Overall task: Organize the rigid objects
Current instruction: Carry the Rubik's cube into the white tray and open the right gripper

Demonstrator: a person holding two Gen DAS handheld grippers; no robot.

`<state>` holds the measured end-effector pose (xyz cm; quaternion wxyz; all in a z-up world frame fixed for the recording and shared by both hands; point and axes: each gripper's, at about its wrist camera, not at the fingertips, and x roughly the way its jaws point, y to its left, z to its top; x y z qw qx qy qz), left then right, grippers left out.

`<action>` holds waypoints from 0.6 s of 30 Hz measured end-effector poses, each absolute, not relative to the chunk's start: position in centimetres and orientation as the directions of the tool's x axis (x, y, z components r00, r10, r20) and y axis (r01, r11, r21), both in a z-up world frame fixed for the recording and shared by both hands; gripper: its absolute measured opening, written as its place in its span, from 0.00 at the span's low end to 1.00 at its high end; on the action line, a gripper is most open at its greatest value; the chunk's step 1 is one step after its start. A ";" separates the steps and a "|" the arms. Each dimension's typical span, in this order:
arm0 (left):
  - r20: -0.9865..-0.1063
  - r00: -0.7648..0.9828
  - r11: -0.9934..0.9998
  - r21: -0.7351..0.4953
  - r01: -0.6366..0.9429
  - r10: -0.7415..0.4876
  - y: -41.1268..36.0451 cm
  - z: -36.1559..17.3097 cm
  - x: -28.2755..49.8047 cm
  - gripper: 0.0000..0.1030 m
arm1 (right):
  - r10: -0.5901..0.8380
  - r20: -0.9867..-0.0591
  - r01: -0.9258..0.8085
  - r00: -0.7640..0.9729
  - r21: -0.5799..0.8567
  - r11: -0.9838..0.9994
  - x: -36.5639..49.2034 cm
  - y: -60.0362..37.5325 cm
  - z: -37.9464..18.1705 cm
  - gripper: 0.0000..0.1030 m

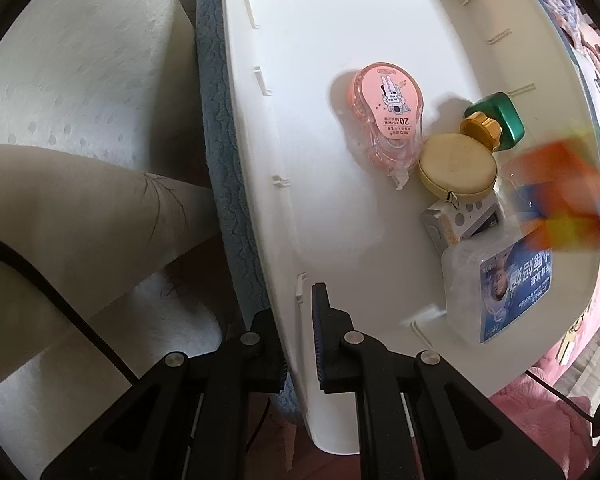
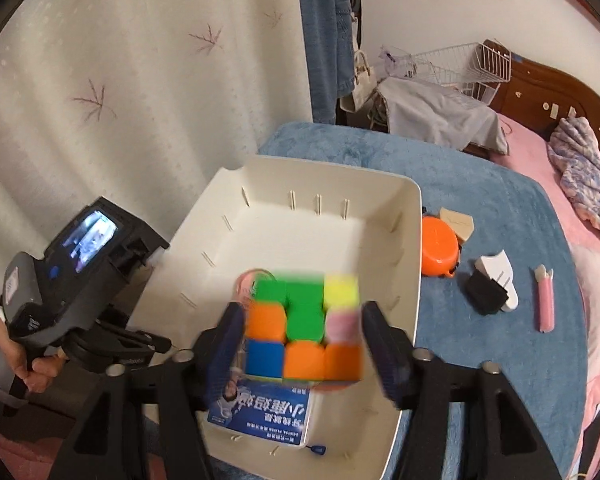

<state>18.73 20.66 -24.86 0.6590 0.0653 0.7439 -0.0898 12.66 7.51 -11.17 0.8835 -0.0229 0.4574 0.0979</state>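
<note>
A white bin (image 1: 308, 160) rests on a blue cloth. My left gripper (image 1: 296, 320) is shut on its near wall, one finger inside and one outside. Inside lie a pink correction tape (image 1: 380, 116), a round yellow tape measure (image 1: 456, 162), a green bottle with a gold cap (image 1: 496, 120), a small white box (image 1: 460, 220) and a clear box with a blue label (image 1: 496, 288). A blurred multicoloured puzzle cube (image 2: 304, 356) hangs over the bin (image 2: 300, 224) between the fingers of my right gripper (image 2: 302, 332). Narrow gaps show on both sides of the cube.
Outside the bin, on the blue cloth (image 2: 500, 360), are an orange bowl (image 2: 440, 248), a wooden piece (image 2: 456, 224), a black-and-white object (image 2: 492, 284) and a pink cutter (image 2: 545, 304). A pink bed lies to the right, a curtain (image 2: 120, 80) to the left.
</note>
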 end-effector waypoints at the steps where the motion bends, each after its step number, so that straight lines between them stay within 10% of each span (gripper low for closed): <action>1: -0.992 -0.121 0.975 -0.045 0.216 -0.019 20.7 -24.9 18.8 0.10 | 0.150 -0.807 -0.189 0.572 0.048 0.981 12.7 7.4 -11.0 0.75; 18: -0.994 -0.112 0.987 -0.030 0.159 -0.012 21.0 -25.2 18.3 0.10 | 0.055 -0.831 -0.073 0.553 0.018 0.997 14.9 0.7 -11.5 0.78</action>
